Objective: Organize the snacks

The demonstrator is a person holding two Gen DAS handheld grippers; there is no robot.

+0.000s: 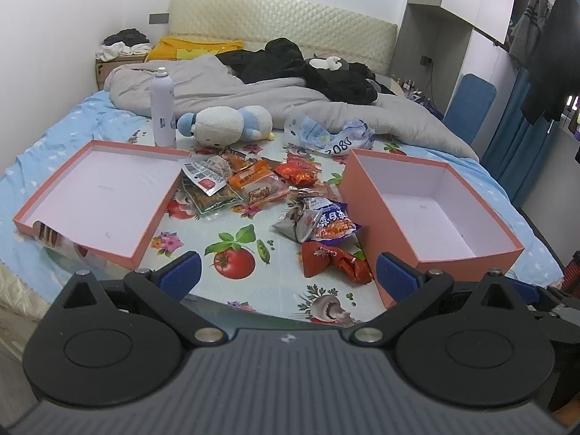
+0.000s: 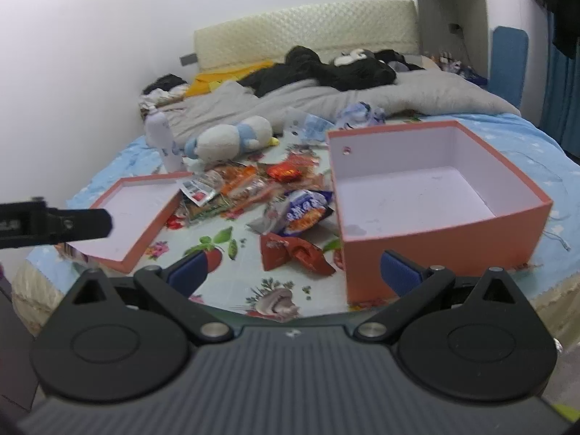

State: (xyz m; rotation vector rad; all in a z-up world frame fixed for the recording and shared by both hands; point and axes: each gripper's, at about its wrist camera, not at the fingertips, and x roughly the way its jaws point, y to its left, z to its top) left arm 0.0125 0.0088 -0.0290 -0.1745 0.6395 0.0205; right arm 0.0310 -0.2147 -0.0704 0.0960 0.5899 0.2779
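Note:
Several snack packets [image 1: 253,185] lie in a heap on the fruit-print cloth [image 1: 232,253], between a shallow pink lid [image 1: 98,195] on the left and a deep empty pink box [image 1: 435,214] on the right. Nearest me are a red packet [image 1: 333,261] and a blue packet [image 1: 326,223]. My left gripper [image 1: 286,273] is open and empty, held back at the cloth's near edge. My right gripper [image 2: 293,266] is open and empty, just short of the red packet [image 2: 293,252] and the box [image 2: 435,195]. The lid [image 2: 134,217] and the heap [image 2: 253,185] show too.
A white spray bottle [image 1: 162,108], a plush toy [image 1: 228,123] and crumpled wrappers [image 1: 326,134] stand behind the snacks. A grey duvet [image 1: 253,94] and black clothes [image 1: 308,69] cover the back of the bed. The left gripper's body [image 2: 54,224] shows at the left of the right wrist view.

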